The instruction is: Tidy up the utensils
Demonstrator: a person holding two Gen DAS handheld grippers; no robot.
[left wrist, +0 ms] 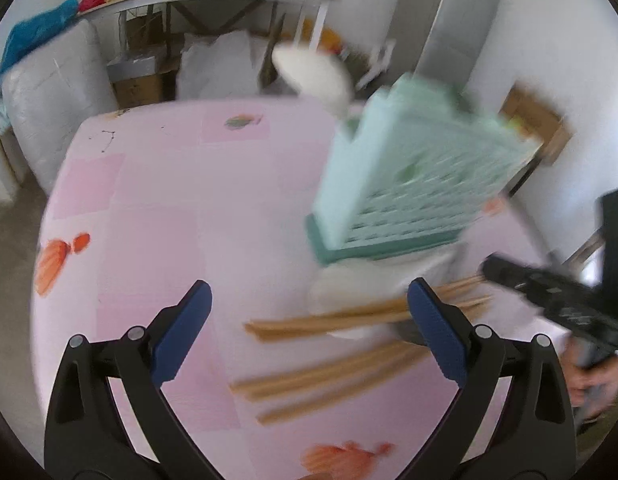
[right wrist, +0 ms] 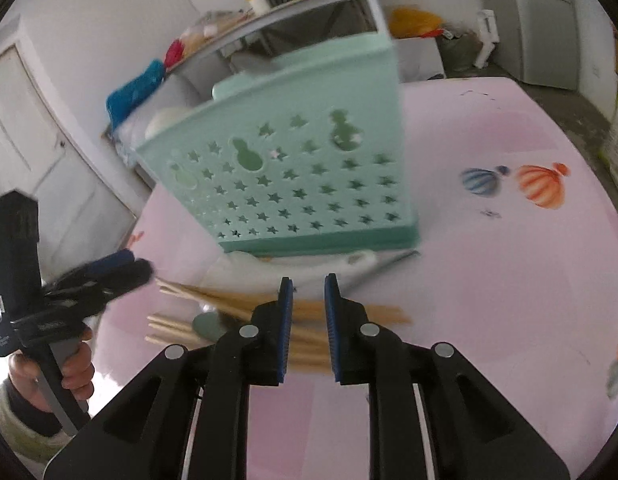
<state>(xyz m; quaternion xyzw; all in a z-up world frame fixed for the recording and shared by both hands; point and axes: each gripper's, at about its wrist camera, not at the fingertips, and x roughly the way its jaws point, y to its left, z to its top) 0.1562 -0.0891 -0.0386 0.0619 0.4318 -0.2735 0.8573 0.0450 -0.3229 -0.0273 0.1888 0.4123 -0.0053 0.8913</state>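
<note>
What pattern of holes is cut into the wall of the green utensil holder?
Rows of small stars with a few snowman shapes on the utensil holder, clearest in the right wrist view.

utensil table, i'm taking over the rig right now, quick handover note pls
Left gripper: open wide, empty, above the chopsticks.
Right gripper: fingers a narrow gap apart, nothing between them, over the same pile.
Green holder stands on the pink table; one white spoon appears to be in it.
Done: little visible.
Left: chopsticks, a white spoon and a metal utensil lie loose by the holder's base.
</note>
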